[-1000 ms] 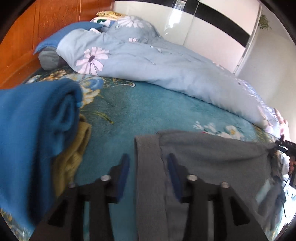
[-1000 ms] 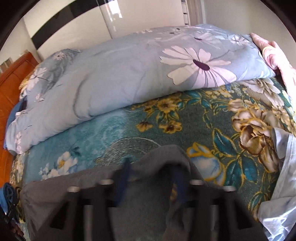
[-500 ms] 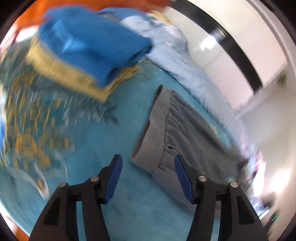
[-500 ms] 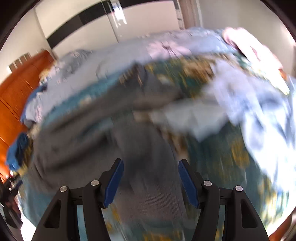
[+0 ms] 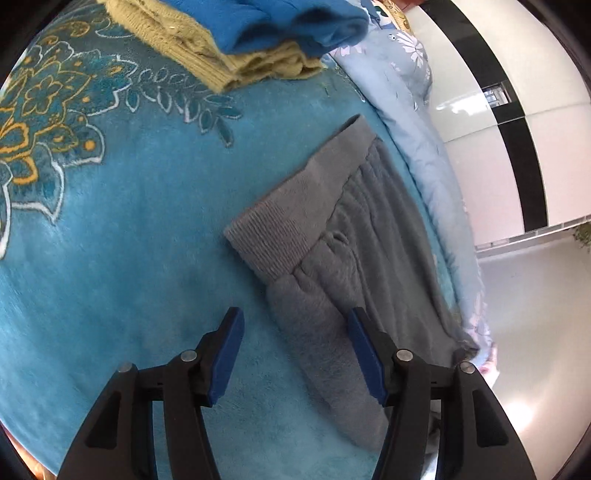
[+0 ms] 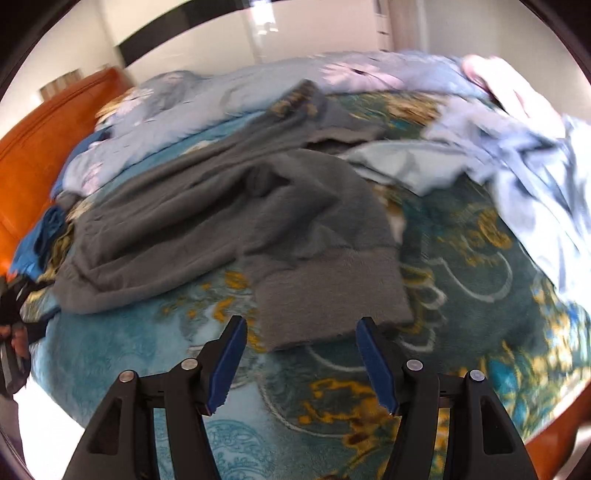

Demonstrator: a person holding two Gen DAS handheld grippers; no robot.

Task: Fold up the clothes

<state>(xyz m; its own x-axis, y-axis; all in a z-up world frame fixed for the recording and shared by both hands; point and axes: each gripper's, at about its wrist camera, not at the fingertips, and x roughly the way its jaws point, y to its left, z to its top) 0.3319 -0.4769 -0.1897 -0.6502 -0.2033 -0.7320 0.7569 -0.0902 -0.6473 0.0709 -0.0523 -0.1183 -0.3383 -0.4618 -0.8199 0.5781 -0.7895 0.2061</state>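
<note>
Grey sweatpants (image 5: 354,236) lie flat on the teal floral blanket (image 5: 129,221). In the left wrist view their ribbed waistband (image 5: 295,206) points up-left, and my left gripper (image 5: 295,332) hovers open above the near side, holding nothing. The right wrist view shows the same grey sweatpants (image 6: 221,206) stretched to the left, with a ribbed leg cuff (image 6: 332,299) nearest. My right gripper (image 6: 299,339) is open just short of that cuff, empty.
A folded blue garment (image 5: 280,18) rests on a folded mustard one (image 5: 221,59) at the top of the left view. A pale blue flowered duvet (image 6: 229,96) runs along the far side. Loose light-blue clothes (image 6: 517,155) lie at right; orange headboard (image 6: 33,140) at left.
Both grippers let go of the grey pants, opened and pulled back and up. The pants now lie spread on the blanket.
</note>
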